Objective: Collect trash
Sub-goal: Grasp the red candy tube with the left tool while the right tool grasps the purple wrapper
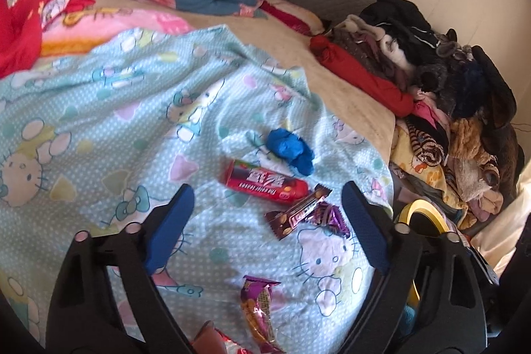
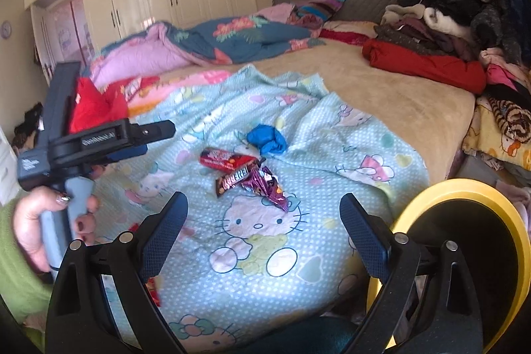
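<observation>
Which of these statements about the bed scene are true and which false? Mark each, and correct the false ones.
1. The red tube lies beside the crumpled blue item on the cartoon-cat sheet. True.
2. The left gripper is shut on a wrapper. False: it is open and holds nothing.
3. A yellow-rimmed bin stands at the bed's right edge. True.
4. The brown candy bar wrapper lies inside the bin. False: it lies on the sheet.
5. The right gripper is open. True.

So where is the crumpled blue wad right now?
The crumpled blue wad lies on the Hello Kitty sheet, just beyond the red candy tube, ahead of both open claws in each wrist view.
</observation>
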